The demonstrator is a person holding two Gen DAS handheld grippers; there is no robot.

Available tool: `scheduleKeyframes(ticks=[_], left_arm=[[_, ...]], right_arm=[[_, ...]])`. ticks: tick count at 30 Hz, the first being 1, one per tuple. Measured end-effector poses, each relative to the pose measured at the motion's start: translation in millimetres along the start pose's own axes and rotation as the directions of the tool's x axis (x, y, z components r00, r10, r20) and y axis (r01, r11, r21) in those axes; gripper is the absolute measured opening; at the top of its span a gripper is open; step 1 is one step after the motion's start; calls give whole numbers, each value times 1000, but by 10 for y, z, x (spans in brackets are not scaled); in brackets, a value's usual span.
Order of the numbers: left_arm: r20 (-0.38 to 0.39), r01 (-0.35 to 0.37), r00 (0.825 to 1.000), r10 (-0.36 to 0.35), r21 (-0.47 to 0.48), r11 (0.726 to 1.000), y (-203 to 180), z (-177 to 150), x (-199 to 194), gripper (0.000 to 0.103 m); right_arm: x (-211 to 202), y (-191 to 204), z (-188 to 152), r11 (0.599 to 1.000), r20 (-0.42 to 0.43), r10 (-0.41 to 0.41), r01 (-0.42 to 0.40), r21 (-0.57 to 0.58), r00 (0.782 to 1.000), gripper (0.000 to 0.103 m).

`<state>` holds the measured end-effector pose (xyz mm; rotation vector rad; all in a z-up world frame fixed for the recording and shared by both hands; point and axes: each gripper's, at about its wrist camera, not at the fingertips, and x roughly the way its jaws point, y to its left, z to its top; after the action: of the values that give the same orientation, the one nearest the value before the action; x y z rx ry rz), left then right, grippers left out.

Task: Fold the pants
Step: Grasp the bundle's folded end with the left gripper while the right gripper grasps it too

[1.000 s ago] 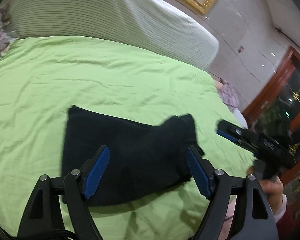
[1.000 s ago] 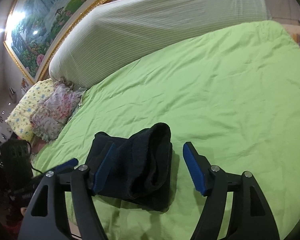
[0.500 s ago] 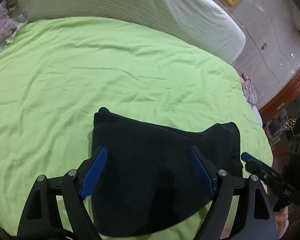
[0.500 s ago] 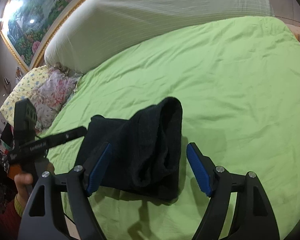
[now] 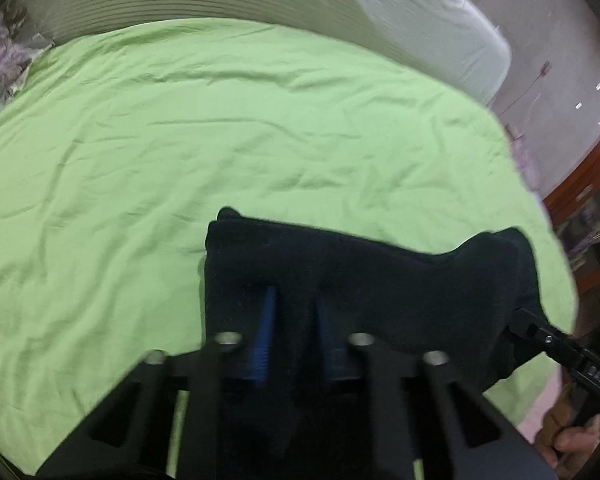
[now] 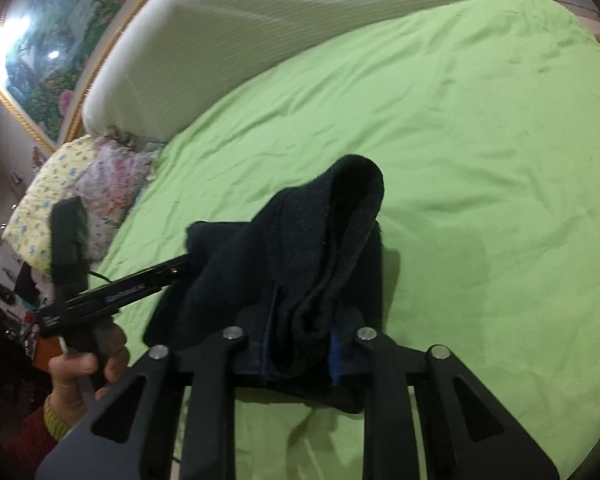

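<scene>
Evidently, the black fleece pants [image 5: 360,280], bundled at six o'clock on the green bedsheet [image 5: 180,140], were pinched by both the left gripper [image 5: 296,320] and right gripper [image 6: 300,332], so a final fold-over was judged next.

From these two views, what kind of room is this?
Most likely a bedroom: a bed under a green sheet, floral pillows at its side, a padded headboard, and a framed painting on the wall.

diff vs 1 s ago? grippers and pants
Both grippers moved in and closed: left gripper and right gripper now pinch the near edge of the black pants, which earlier lay between open jaws. Pants remain folded on the green bedsheet.
</scene>
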<state>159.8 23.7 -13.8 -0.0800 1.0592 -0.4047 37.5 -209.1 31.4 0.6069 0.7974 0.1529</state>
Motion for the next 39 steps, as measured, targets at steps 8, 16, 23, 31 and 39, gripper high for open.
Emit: scheduleKeyframes(ticks=[8,16,23,31,39], left_arm=[[-5,32,999,-32,10,999,139,-78,26,9],[0,24,1000,-24,6,1000,179,-106,74,10],[24,-34,999,33,33,999,75,-200,-221,36],[88,-78,993,79,-17,997,-31,-181,-398,76],[-31,-157,987,155,-67,985,259,-239,-31,75]], right_arm=[[38,-416,-290,994,-45,54,-49,97,998,18],[6,-276,-170,1000,-43,-14,15,26,999,31],[-374,-142,-10,997,98,-79,80,-16,992,79],[-63,-96,145,993,78,-114,114,8,990,79],[40,-542,-89,968,0,-249,249,41,968,82]])
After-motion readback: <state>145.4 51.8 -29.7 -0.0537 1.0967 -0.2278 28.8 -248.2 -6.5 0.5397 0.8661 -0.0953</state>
